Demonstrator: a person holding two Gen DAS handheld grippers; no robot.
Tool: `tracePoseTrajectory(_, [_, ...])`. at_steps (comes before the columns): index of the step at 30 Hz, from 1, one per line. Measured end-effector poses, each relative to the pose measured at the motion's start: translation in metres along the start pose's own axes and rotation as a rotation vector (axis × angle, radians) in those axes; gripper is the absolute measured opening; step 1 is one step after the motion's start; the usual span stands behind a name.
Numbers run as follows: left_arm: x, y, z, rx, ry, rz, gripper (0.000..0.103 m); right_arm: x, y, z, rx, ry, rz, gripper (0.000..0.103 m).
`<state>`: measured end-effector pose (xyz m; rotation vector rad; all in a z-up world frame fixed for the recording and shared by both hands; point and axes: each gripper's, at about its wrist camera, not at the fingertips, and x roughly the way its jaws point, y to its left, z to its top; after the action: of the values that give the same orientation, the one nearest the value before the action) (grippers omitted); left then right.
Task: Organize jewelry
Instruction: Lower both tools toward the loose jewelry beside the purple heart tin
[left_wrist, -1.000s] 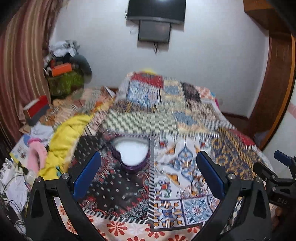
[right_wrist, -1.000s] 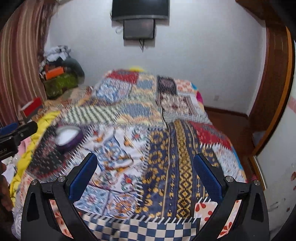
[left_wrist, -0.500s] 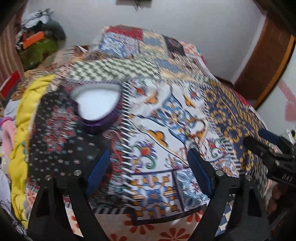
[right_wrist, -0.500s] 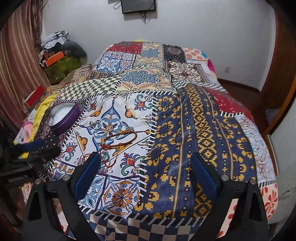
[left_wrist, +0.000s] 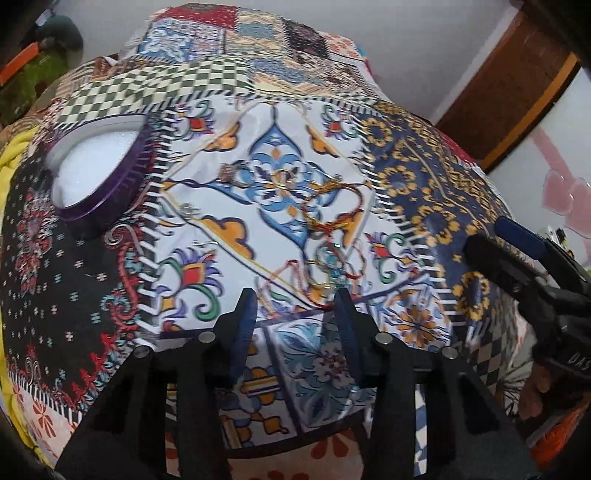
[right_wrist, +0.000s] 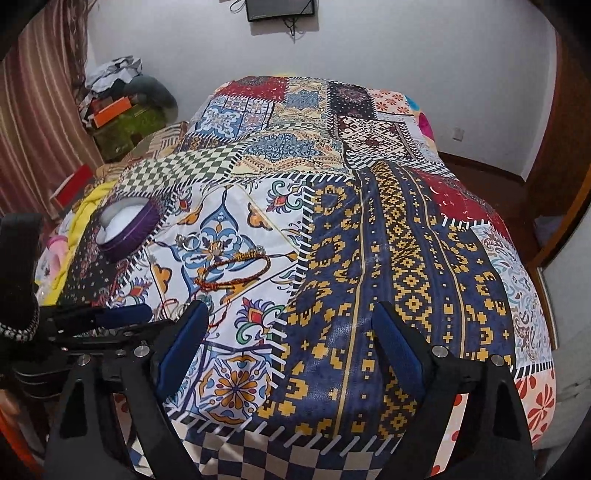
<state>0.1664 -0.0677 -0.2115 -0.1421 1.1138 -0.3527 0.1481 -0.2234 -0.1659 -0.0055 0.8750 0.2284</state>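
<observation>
While hovering low over the patchwork quilt (left_wrist: 424, 192), left gripper (left_wrist: 295, 314) partly narrowed: two blue pads (left_wrist: 247, 321) with a clear gap between them, nothing pinched. Just beyond its tips, one thin red thread bracelet (left_wrist: 325, 273) with a pale blue bead, flat on the white floral patch. Farther up the same patch, one thicker red-and-gold cord bracelet (left_wrist: 332, 206), looped and lying loose. Around it, three small metal pieces (left_wrist: 229, 171), each apart from the others, too blurred to name. One heart-shaped purple box (left_wrist: 99, 173), lid off, white lining showing, well to the left of the bracelets on the dark patch, touching none of them.

Seen from the other wrist: right gripper (right_wrist: 291, 332) spread wide, holding nothing, over the blue-and-yellow patch, to the right of the jewelry. Same cord bracelet (right_wrist: 236, 269) and box (right_wrist: 125, 225) at upper left, with the left gripper's tip low at the left edge.

Count in all: two grippers, two bracelets, three small pieces, one box.
</observation>
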Motion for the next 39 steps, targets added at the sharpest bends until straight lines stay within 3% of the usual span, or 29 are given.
tracePoseTrajectory(6, [0.008,-0.006,0.001,0.02,0.002,0.011,0.018,0.0,0.0,-0.004,-0.003,0.009,0.001,0.088])
tracePoseTrajectory(8, [0.009,-0.004,0.002,0.008,-0.005,0.016,0.003,-0.001,-0.001,-0.003,-0.005,0.007,-0.003,0.088])
tracePoseTrajectory(11, [0.007,0.0,0.004,-0.015,-0.009,-0.001,0.001,-0.003,-0.001,-0.002,-0.009,0.008,-0.007,0.088])
tracePoseTrajectory(23, [-0.054,0.019,0.01,-0.062,-0.193,0.051,0.0,-0.002,0.022,-0.004,-0.059,0.039,0.041,0.088])
tracePoseTrajectory(27, [-0.062,0.028,0.006,-0.047,-0.202,0.126,0.001,0.001,0.032,-0.005,-0.078,0.05,0.052,0.088])
tracePoseTrajectory(29, [-0.059,0.035,0.005,-0.05,-0.188,0.17,0.007,0.003,0.035,-0.006,-0.084,0.052,0.057,0.088])
tracePoseTrajectory(35, [-0.039,0.055,0.01,-0.087,-0.129,0.15,0.027,0.009,0.036,-0.004,-0.084,0.055,0.053,0.088])
tracePoseTrajectory(39, [-0.024,0.056,0.021,-0.08,-0.117,0.149,0.027,0.017,0.028,0.003,-0.061,0.06,0.064,0.088])
